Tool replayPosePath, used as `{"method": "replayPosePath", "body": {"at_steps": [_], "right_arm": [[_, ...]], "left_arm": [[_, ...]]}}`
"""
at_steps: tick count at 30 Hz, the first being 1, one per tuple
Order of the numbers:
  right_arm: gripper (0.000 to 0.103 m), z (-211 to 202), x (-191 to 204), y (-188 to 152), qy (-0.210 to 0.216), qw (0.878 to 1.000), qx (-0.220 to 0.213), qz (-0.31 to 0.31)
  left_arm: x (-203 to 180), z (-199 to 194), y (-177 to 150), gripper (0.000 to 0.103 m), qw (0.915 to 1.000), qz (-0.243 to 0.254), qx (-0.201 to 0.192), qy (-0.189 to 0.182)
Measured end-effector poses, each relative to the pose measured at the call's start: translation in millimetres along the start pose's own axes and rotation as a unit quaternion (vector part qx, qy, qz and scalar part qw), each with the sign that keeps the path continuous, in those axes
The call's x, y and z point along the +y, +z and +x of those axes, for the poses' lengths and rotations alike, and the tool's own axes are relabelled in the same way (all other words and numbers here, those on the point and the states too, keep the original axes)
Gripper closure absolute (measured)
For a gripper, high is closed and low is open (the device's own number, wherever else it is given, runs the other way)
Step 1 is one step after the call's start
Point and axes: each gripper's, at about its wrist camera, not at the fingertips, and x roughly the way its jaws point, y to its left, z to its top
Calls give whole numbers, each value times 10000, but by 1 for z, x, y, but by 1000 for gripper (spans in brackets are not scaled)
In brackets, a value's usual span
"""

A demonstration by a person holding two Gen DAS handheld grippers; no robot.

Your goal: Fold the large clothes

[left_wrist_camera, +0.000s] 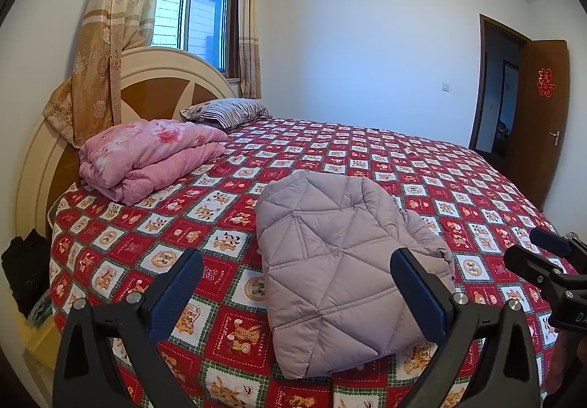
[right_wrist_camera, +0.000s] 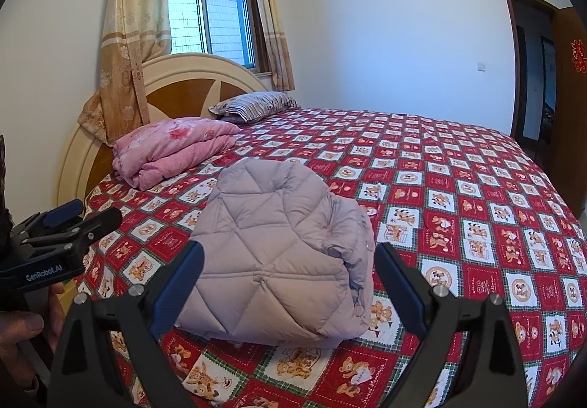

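A pale lilac quilted puffer jacket (left_wrist_camera: 337,261) lies folded into a compact bundle near the front edge of the bed; it also shows in the right wrist view (right_wrist_camera: 279,254). My left gripper (left_wrist_camera: 297,283) is open and empty, held just in front of the jacket without touching it. My right gripper (right_wrist_camera: 290,279) is open and empty, also just in front of the bundle. The right gripper shows at the right edge of the left wrist view (left_wrist_camera: 546,261), and the left gripper at the left edge of the right wrist view (right_wrist_camera: 62,228).
The bed (left_wrist_camera: 458,188) has a red checked sheet with bear prints. A folded pink quilt (left_wrist_camera: 146,155) and a striped pillow (left_wrist_camera: 227,111) lie by the headboard (left_wrist_camera: 154,78). A curtained window is behind. An open brown door (left_wrist_camera: 539,103) is at the right.
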Motion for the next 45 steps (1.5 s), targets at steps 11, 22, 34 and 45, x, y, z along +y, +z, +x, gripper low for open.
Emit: {"method": "replayPosePath", "body": {"at_steps": [11,22,34,45], "right_arm": [[7,-1,5,-3,6,10000,30,2],[7,-3,8,-4,-1,10000,42,17],[7,-5,8,-5,-26,10000,-65,40],[6,-9,10,1,-25,9999,-117,24]], "left_arm": [[0,1,0,1,10000,5,18,3],[0,6,-4,1,9999,18,86,50],[-9,5,0,1,9997,185,65,146],[-6,9,1,1,9996,85,138,217]]}}
